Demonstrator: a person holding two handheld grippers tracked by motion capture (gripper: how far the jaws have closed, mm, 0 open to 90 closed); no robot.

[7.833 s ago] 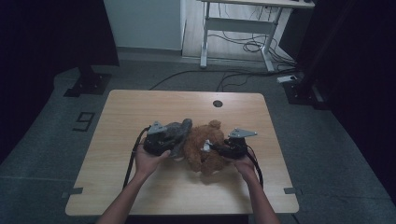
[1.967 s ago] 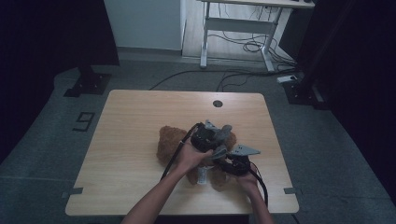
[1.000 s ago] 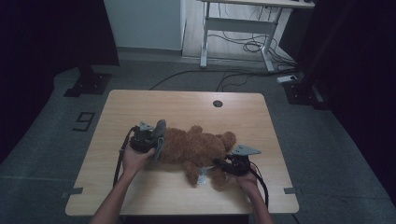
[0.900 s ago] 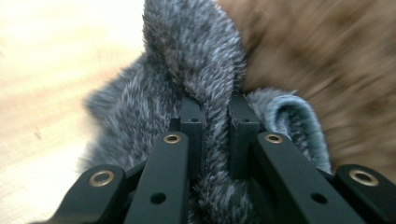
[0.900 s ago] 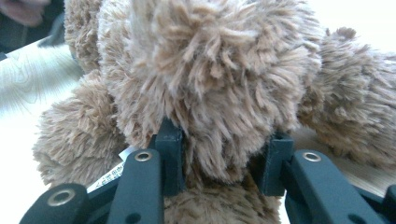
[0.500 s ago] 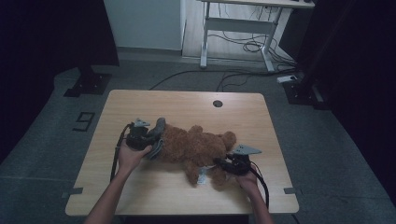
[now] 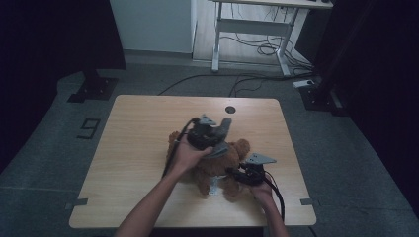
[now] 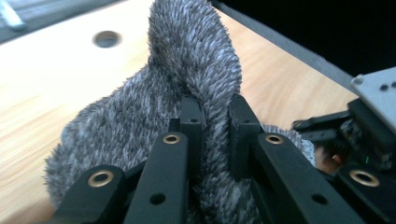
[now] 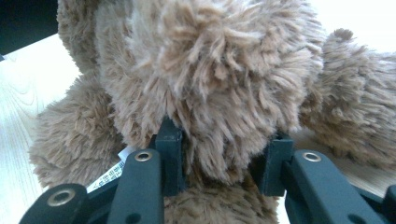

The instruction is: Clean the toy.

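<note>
A brown teddy bear point(image 7: 217, 170) lies on the wooden table point(image 7: 143, 118), right of centre. My left gripper point(image 7: 213, 138) hovers over the bear, shut on a fold of grey furry fabric point(image 7: 223, 126). In the left gripper view the jaws point(image 8: 214, 116) pinch that grey fur point(image 8: 187, 60) tightly, and the table shows beyond it. My right gripper point(image 7: 243, 174) rests at the bear's near right side, shut on a plush limb. Brown fur point(image 9: 219, 84) bulges between its jaws point(image 9: 219, 140). A white tag point(image 9: 108, 176) hangs beside the left jaw.
A round cable hole point(image 7: 230, 109) sits near the table's far edge. Bare wood stretches across the left half of the table. Beyond it stand a white desk frame point(image 7: 249, 27) and loose cables point(image 7: 257, 49) on the floor. Dark stands flank the table.
My left gripper has swung from the bear's left end to the right and upward, carrying the grey fur over the bear. The right gripper has kept still on the bear.
</note>
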